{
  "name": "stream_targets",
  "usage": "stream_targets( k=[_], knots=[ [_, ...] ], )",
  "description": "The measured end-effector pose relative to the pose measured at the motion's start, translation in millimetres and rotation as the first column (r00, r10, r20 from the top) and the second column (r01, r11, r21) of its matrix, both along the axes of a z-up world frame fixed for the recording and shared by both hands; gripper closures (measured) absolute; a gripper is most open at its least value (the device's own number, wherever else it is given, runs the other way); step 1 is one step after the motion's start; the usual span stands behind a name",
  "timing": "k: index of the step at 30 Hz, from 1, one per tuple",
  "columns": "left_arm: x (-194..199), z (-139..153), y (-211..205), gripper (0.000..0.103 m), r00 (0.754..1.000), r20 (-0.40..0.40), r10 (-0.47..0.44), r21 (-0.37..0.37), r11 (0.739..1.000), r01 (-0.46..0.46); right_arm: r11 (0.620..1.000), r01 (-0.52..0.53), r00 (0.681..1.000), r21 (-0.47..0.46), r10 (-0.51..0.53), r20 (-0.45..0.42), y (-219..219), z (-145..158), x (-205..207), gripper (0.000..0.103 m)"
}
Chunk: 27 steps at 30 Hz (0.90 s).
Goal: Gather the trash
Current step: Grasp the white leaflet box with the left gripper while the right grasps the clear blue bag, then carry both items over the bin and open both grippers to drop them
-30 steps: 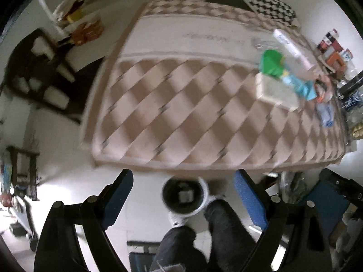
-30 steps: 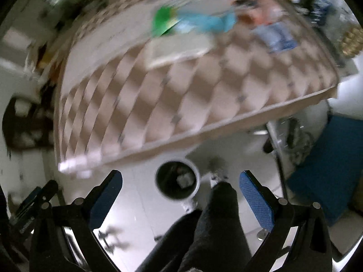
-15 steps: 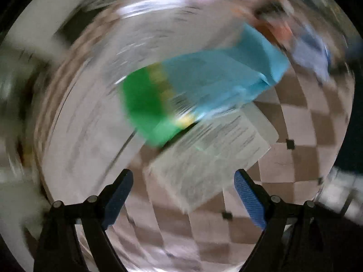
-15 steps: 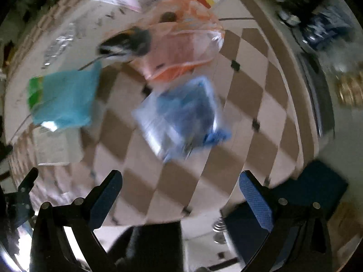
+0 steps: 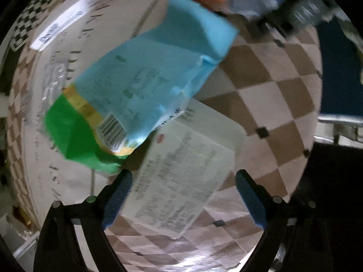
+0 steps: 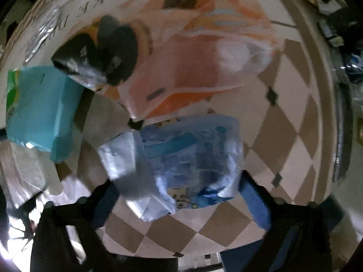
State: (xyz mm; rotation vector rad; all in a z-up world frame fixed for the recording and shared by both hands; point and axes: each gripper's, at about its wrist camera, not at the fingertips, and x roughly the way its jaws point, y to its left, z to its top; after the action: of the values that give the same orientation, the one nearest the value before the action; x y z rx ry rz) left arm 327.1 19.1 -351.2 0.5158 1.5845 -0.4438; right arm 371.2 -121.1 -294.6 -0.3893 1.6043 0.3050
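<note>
The left claw (image 5: 181,198) points down with its blue pads wide apart, straddling a white printed paper packet (image 5: 181,181) without pressing on it. Overlapping that packet's far edge lies a light-blue and green plastic bag (image 5: 140,90). The right claw (image 6: 179,204) is closing around a crumpled blue-and-clear plastic wrapper (image 6: 181,158), pads not visibly pressing. Beyond lies an orange translucent plastic bag (image 6: 204,63). Everything rests on the brown-and-cream checked mattress (image 5: 272,104).

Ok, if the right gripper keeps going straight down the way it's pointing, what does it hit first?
Most likely the crumpled blue and clear plastic wrapper. It lies on the checkered cloth between the closing fingers of the right gripper, which do not look to be pressing it yet. How far off it is stays unclear.
</note>
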Motion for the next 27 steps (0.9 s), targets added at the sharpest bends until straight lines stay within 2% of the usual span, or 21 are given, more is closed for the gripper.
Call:
stream_targets(
  k=[1,3,7,9,10,11,13,15,16,17,18,19,20,21,22,23,26,27],
  knots=[
    [-4.1,-3.2,-2.8,0.01,1.0,0.003,-0.012,0.014,1.0,0.012,1.0,0.011,1.0,-0.004,-0.011,0.016,-4.8,4.2,0.7,0.026],
    [-1.6,-9.6,-9.0,0.012,0.999,0.015,-0.05,0.052,0.997,0.049,0.999,0.041,0.999,0.015,-0.041,0.02,-18.2,12.1,2.5,0.04],
    [4.2,-20.2,-23.6,0.014,0.997,0.011,-0.08,0.074,0.994,0.079,0.993,0.096,0.995,0.066,-0.094,-0.035,-39.6,15.8,4.4,0.045],
    [10.2,-17.6,-26.8,0.021,0.998,0.014,-0.055,0.054,0.997,0.054,0.992,0.099,0.995,0.075,-0.097,-0.036,-45.8,17.7,4.3,0.048],
    [5.6,-16.6,-24.4,0.022,0.999,0.013,-0.029,0.044,0.999,0.028,0.991,0.106,0.994,0.083,-0.103,-0.043,-49.0,17.1,2.5,0.048],
    [9.7,-14.2,-22.2,0.022,0.999,0.002,0.035,0.018,0.999,-0.035,0.989,0.116,0.993,0.093,-0.111,-0.05,-50.5,17.4,-1.3,0.048],
    [12.5,-12.4,-16.3,0.022,0.992,0.0,0.128,0.018,0.992,-0.128,0.983,0.139,0.989,0.117,-0.132,-0.067,-52.4,17.3,-9.6,0.049],
    [12.9,-10.5,-5.5,0.021,0.949,0.0,0.316,0.041,0.948,-0.316,0.976,0.159,0.985,0.146,-0.146,-0.095,-49.3,15.2,-28.9,0.049],
    [10.3,-11.6,3.1,0.022,0.907,-0.014,0.422,0.055,0.906,-0.42,0.975,0.162,0.984,0.153,-0.148,-0.1,-49.7,16.1,-33.8,0.049],
    [3.5,-12.6,18.1,0.021,0.814,-0.054,0.579,0.033,0.816,-0.578,0.974,0.164,0.983,0.16,-0.148,-0.106,-49.4,16.0,-38.1,0.049],
    [-2.0,-13.0,26.8,0.021,0.752,-0.075,0.655,0.016,0.754,-0.656,0.974,0.161,0.982,0.161,-0.143,-0.12,-47.2,14.1,-44.9,0.049],
    [-10.8,-14.6,39.6,0.021,0.647,-0.089,0.758,0.003,0.65,-0.76,0.974,0.157,0.982,0.162,-0.137,-0.131,-44.2,12.3,-50.9,0.041],
    [-16.6,-15.7,47.3,0.021,0.578,-0.092,0.811,-0.015,0.579,-0.815,0.975,0.151,0.981,0.16,-0.127,-0.148,-41.3,7.8,-53.2,0.035],
    [-19.8,-16.7,51.9,0.021,0.532,-0.088,0.842,-0.035,0.531,-0.846,0.978,0.138,0.981,0.153,-0.113,-0.16,-38.6,2.8,-57.0,0.02],
    [-20.5,-17.6,53.5,0.02,0.515,-0.079,0.853,-0.041,0.514,-0.857,0.979,0.132,0.981,0.156,-0.107,-0.16,-37.2,0.1,-58.6,0.013],
    [-19.2,-19.6,52.8,0.021,0.513,-0.059,0.857,-0.037,0.511,-0.859,0.977,0.135,0.983,0.164,-0.111,-0.15,-35.9,0.0,-60.6,0.011],
    [-11.5,-22.2,41.1,0.019,0.541,0.03,0.841,-0.017,0.541,-0.841,0.979,0.125,0.99,0.16,-0.112,-0.089,-35.6,2.1,-66.0,0.011],
    [-10.3,-21.5,36.6,0.025,0.545,0.036,0.838,-0.028,0.546,-0.837,0.979,0.126,0.991,0.157,-0.116,-0.071,-34.5,4.0,-69.5,0.011]
  ],
)
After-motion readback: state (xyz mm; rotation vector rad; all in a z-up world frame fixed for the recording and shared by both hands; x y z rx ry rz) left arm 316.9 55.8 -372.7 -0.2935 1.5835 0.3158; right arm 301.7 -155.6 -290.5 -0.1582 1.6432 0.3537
